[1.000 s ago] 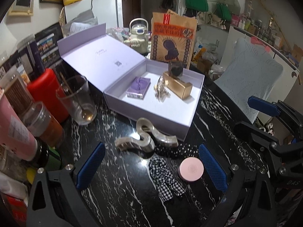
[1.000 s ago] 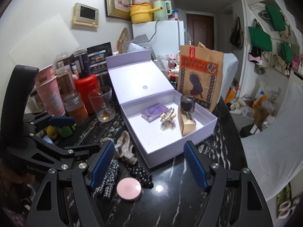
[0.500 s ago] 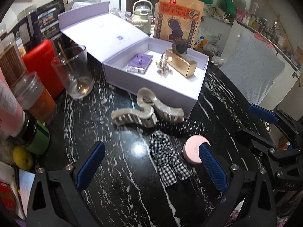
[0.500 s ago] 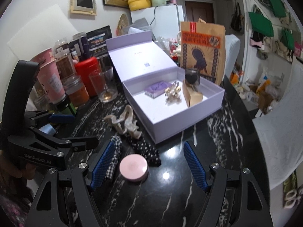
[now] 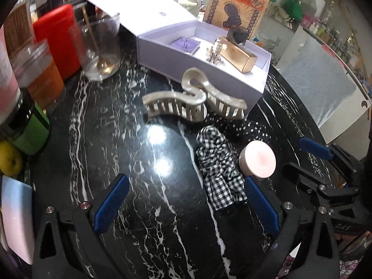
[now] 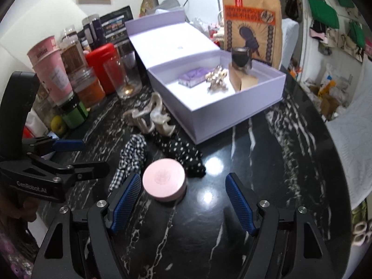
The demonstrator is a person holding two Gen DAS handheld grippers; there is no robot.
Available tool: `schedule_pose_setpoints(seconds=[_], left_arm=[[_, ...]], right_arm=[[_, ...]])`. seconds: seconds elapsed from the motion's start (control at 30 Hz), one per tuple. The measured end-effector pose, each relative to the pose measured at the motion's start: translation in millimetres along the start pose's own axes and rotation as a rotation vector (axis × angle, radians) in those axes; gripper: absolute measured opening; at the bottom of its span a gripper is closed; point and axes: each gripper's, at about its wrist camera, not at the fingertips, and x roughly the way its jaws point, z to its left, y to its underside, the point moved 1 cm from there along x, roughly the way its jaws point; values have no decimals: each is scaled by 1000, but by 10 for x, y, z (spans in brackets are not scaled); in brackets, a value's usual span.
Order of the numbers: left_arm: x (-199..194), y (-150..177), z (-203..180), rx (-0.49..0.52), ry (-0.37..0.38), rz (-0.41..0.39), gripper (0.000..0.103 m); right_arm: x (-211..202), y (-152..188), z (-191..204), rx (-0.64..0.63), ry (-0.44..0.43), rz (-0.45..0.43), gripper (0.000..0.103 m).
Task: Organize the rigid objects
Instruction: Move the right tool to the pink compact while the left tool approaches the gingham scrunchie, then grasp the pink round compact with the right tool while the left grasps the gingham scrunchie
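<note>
Pink round tin (image 6: 164, 186): flat matte lid, low centre of frame on black marble table (image 6: 267, 162), nearer right gripper (image 6: 183, 201)'s left pad. Both claws apart, empty; left gripper (image 5: 186, 207) too. Lid emblem blurred; checked scrunchie (image 6: 131, 160) partly hidden behind pad.

Overhead room light glares in white spots on my black marble tabletop (image 5: 160, 134). Left-edge jars (image 5: 39, 76) smear with motion blur. Fisheye bends both views, with dark vignetted corners.
</note>
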Motion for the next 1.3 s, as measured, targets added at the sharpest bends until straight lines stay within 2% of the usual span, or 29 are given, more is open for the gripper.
schedule_pose_setpoints(seconds=[0.3,0.37,0.6,1.0,1.23,1.3], left_arm=[[25,44,97,-24,0,9,101],[35,37,111,-24,-7,10,101],[69,-5,95,-11,-5,8,101],[263,-100,-191,51,56,33,101],[349,-98,-336,65,46,41,101],[370,-93,-368,70,30,40,97]], right_arm=[[288,0,105,-34,-18,52,76],[359,-6,121,-38,-16,68,72],[462,4,163,-49,-28,96,51],[334,65,-28,-11,17,99,51],[226,136,-148,18,52,91,51],[204,149,-169,24,60,87,51]])
